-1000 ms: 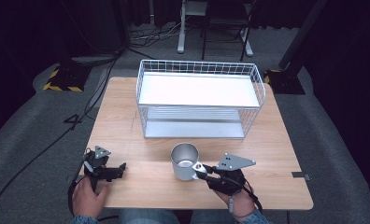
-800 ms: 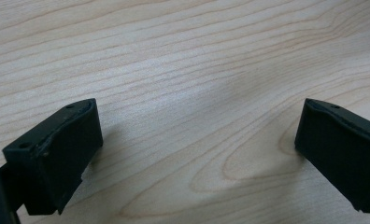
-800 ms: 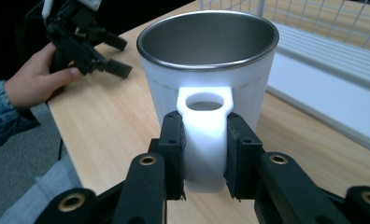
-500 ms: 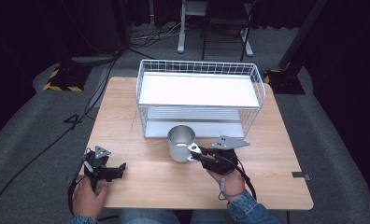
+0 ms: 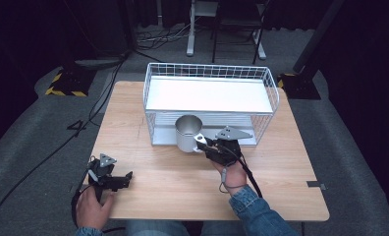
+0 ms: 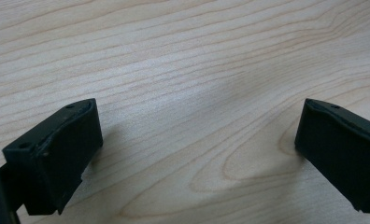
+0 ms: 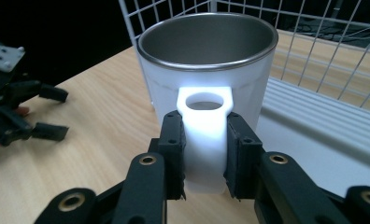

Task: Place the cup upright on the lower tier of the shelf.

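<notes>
Pinching the mug [image 7: 206, 70] by its handle, the right gripper [image 7: 204, 154] holds it just before the rack [image 5: 209, 96], likely for shelving; left gripper [image 5: 115, 180] rests agape on the worktop [image 5: 281, 172].

Metal mug [image 5: 187, 132] with white handle [image 7: 204, 140], upright, mouth open upward, just beside wire basket [image 5: 209, 105] at its 6 o'clock side.

Wooden table [image 5: 173, 182] (pale grain) under white wire basket [image 5: 209, 93], near far edge.
</notes>
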### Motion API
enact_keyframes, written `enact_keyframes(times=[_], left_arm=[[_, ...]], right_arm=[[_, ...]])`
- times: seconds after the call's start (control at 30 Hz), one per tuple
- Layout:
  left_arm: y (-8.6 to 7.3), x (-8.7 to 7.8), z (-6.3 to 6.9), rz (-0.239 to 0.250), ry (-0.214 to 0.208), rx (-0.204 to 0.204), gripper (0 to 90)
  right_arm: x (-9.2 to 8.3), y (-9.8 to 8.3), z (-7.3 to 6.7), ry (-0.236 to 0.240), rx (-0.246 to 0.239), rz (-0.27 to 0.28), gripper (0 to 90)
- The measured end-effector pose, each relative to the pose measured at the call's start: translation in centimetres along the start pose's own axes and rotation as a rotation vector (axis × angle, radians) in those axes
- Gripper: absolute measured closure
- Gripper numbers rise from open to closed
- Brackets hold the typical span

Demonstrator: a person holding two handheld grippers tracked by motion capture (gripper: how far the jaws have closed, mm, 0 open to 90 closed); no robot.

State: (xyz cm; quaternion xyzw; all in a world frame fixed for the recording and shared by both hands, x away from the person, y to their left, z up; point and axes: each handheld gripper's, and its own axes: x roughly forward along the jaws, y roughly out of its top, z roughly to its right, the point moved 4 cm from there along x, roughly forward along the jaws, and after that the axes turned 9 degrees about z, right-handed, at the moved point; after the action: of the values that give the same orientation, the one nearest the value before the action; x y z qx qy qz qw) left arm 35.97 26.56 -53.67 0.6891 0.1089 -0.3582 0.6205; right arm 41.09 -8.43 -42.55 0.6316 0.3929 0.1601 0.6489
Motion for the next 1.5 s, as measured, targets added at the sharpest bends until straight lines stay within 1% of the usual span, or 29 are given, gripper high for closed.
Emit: enact_keyframes(times=[0.07,0.1,0.17,0.2,0.23,0.27,0.3,0.33,0.37,0.6,0.7,0.77,0.9,0.93,1.07,1.17,1.5], left_arm=[[0.0,0.0,0.0,0.000,0.000,0.000,1.1],[0.0,0.0,0.0,0.000,-0.001,0.000,1.1],[0.0,0.0,0.0,0.000,-0.001,0.000,1.1],[0.0,0.0,0.0,0.000,-0.001,0.000,1.1],[0.0,0.0,0.0,0.000,-0.001,0.000,1.1],[0.0,0.0,0.0,0.000,-0.001,0.000,1.0],[0.0,0.0,0.0,0.000,-0.001,0.000,1.0],[0.0,0.0,0.0,0.000,-0.001,0.000,1.0],[0.0,0.0,0.0,0.000,-0.001,0.000,1.0],[0.0,0.0,0.0,0.000,-0.001,0.000,1.0],[0.0,0.0,0.0,0.000,-0.001,0.000,1.0],[0.0,0.0,0.0,0.000,-0.001,0.000,1.0],[0.0,0.0,0.0,0.000,-0.001,0.000,1.0],[0.0,0.0,0.0,0.000,-0.001,0.000,1.0],[0.0,0.0,0.0,0.000,-0.001,0.001,1.0],[0.0,0.0,0.0,0.000,-0.001,0.001,1.0],[0.0,0.0,0.0,-0.002,-0.003,-0.003,1.0]], right_arm=[[0.3,0.1,0.1,-0.003,0.001,0.005,71.8],[0.9,0.3,0.4,-0.015,0.002,0.009,71.8],[1.4,0.5,0.7,-0.025,0.006,0.014,71.8],[1.4,0.5,0.7,-0.025,0.006,0.014,71.8],[2.0,0.6,1.0,-0.041,0.007,0.019,71.8],[2.0,0.6,1.0,-0.041,0.007,0.019,71.8],[2.6,0.7,1.3,-0.056,0.005,0.022,71.8],[2.6,0.7,1.3,-0.056,0.005,0.022,71.8],[3.2,0.8,1.6,-0.066,0.008,0.026,71.8],[5.2,0.7,2.8,-0.131,-0.009,0.030,71.8],[5.9,0.7,3.0,-0.143,-0.019,0.037,71.7],[6.3,0.6,3.1,-0.149,-0.021,0.030,71.7],[6.9,0.4,3.2,-0.158,-0.028,0.009,71.8],[7.2,0.2,3.3,-0.161,-0.025,0.000,71.8],[7.5,-0.1,3.6,-0.166,-0.017,-0.012,71.7],[7.6,-0.3,3.9,-0.164,-0.003,-0.021,71.7],[7.5,-0.6,4.1,-0.152,-0.001,-0.027,71.2]])
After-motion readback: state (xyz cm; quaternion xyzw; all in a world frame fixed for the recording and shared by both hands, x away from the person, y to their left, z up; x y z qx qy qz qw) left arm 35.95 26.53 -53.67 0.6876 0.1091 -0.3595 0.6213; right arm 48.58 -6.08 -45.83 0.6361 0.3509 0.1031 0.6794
